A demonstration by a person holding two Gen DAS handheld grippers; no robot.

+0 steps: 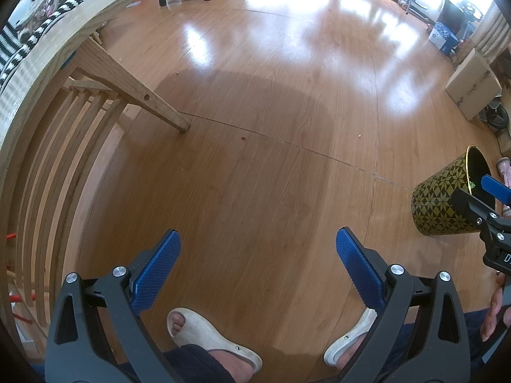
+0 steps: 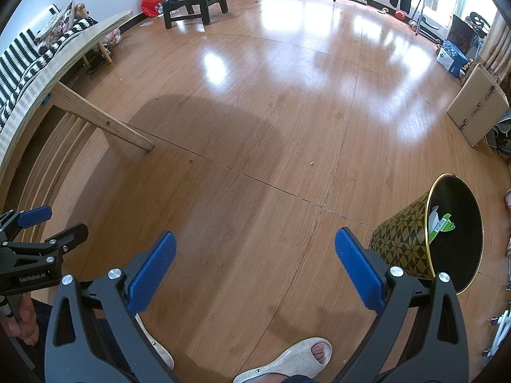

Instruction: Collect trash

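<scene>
Trash already sits in the patterned bin (image 2: 415, 242) standing on the floor (image 2: 255, 159) at the person's right, both grippers (image 1: 258, 265) (image 2: 255, 268) hang open and empty, so next comes reaching for the tiny floor scraps (image 2: 311, 162).

You see two grippers (image 1: 257, 268) (image 2: 255, 269), one patterned bin (image 2: 402, 242), two slippers (image 1: 204, 335) (image 1: 348, 341), one cardboard box (image 2: 476, 108), one wooden bench (image 2: 80, 54), one black stool (image 2: 194, 4).

Your two wrist cameras look forward and down from standing height; both share the wooden floor (image 1: 271, 166), bench leg (image 2: 105, 124) and patterned bin (image 2: 405, 242).
</scene>
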